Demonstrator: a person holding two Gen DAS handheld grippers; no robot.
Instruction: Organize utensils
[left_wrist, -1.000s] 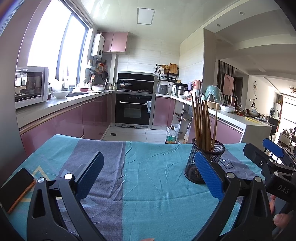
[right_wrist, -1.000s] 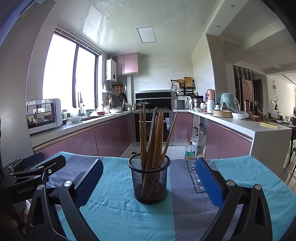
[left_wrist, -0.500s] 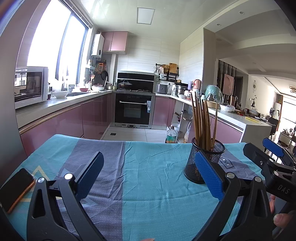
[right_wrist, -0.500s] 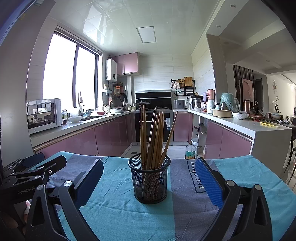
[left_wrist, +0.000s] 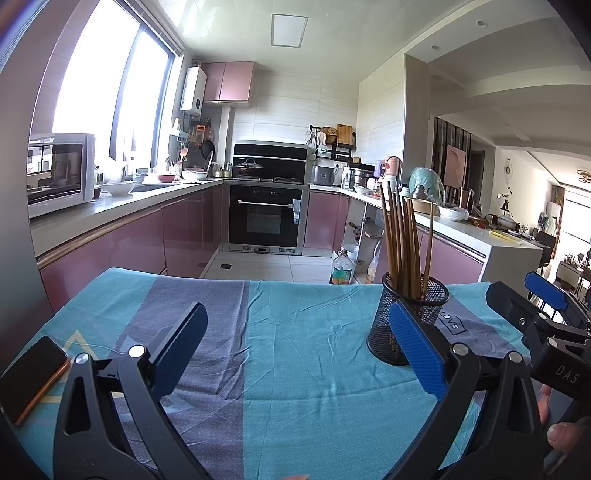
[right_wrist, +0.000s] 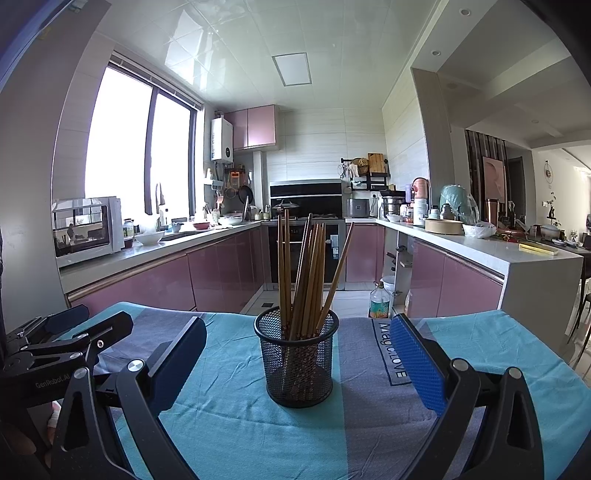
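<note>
On teal/grey tablecloth (right_wrist: 236, 424): mesh cup (right_wrist: 297, 360) w/ chopsticks (right_wrist: 308, 273), pink kitchen behind; both grippers' jaws apart, empty.

The tablecloth (right_wrist: 369, 424) bears a boxed print reading "Magic.LOVE"; the left gripper (right_wrist: 55, 354) is marked "GenRobot.AI" on its body; the right gripper (left_wrist: 546, 325) shows the letters "DAS".

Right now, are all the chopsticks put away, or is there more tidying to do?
It looks nearly done. The chopsticks all stand in the black mesh cup on the blue cloth. Nothing is in hand: the left gripper and right gripper are both open and empty. No loose utensils show on the cloth; only a phone lies at its left edge.
</note>
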